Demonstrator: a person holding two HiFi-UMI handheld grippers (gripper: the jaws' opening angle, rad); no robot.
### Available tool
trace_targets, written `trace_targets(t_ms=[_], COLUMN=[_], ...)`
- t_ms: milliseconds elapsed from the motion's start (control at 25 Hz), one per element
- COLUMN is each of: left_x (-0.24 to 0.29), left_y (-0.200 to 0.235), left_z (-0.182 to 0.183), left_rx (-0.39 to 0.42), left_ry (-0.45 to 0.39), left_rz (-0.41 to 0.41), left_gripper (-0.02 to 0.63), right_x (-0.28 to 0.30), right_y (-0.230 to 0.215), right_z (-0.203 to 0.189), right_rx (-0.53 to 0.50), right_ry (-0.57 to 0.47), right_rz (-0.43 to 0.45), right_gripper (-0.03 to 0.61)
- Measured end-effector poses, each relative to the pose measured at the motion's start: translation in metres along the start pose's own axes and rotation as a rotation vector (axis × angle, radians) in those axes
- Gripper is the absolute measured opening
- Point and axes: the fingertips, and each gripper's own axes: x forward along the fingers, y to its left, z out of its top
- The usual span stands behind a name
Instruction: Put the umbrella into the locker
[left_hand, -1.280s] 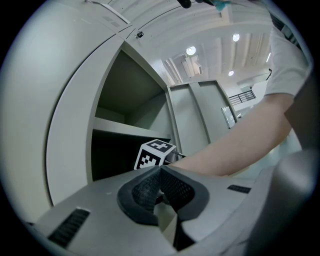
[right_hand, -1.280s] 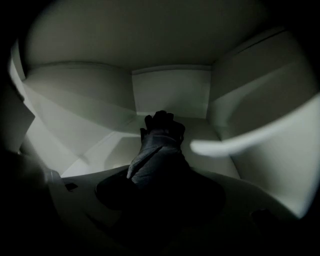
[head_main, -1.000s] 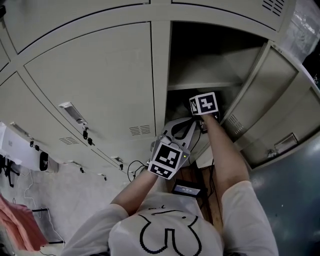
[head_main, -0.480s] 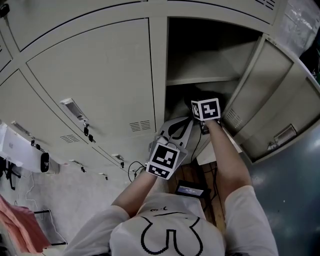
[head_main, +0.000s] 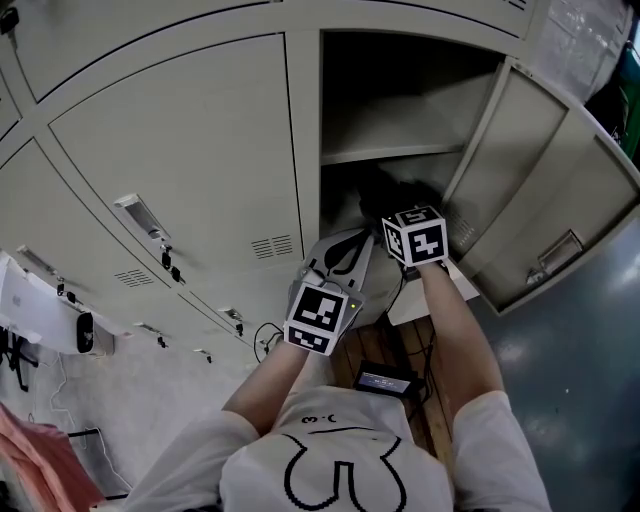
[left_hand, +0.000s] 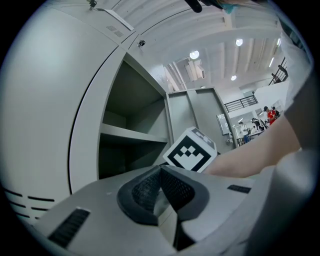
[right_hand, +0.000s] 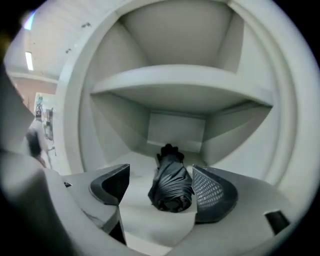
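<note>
The folded black umbrella (right_hand: 171, 185) lies on the floor of the open locker's lower compartment, under the shelf (right_hand: 182, 85), with its tip toward the back wall. In the head view it is a dark shape (head_main: 392, 190) inside the locker (head_main: 395, 120). My right gripper (right_hand: 161, 172) is open at the locker mouth. Its jaws have just been opening, and the umbrella lies loose between and beyond the pads, which do not press on it. The right marker cube (head_main: 415, 237) hides those jaws from above. My left gripper (left_hand: 160, 187) hangs shut on nothing just left of the opening, also seen as a grey body (head_main: 340, 262).
The locker door (head_main: 540, 220) stands swung open at the right. Closed locker doors (head_main: 170, 150) fill the left. A small black device (head_main: 380, 382) and cables lie on the floor by my feet. A white box (head_main: 40, 300) sits at far left.
My right gripper has drawn back out of the locker and risen a little, while the umbrella stays inside. The left gripper has hardly moved.
</note>
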Motion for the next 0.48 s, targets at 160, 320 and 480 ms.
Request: trace_targets(t_ms=[160, 320, 480], left_x=[-0.005, -0.009, -0.015], left_y=[0.001, 0.0, 0.001], left_z=[0.003, 0.005, 0.01], left_rx=[-0.011, -0.016, -0.023], left_ry=[-0.009, -0.017, -0.031], left_rz=[0.001, -0.001, -0.003], left_gripper=[0.023, 0.023, 0.023], right_x=[-0.025, -0.052, -0.085], right_y=[0.011, 0.022, 0.032], right_z=[0.009, 0.016, 0.022], right_rx=[0.026, 0.028, -0.027], right_ry=[-0.056, -0.107, -0.143], right_rz=[0.024, 0.042, 0.039], right_gripper=[0.401, 0.439, 0.4])
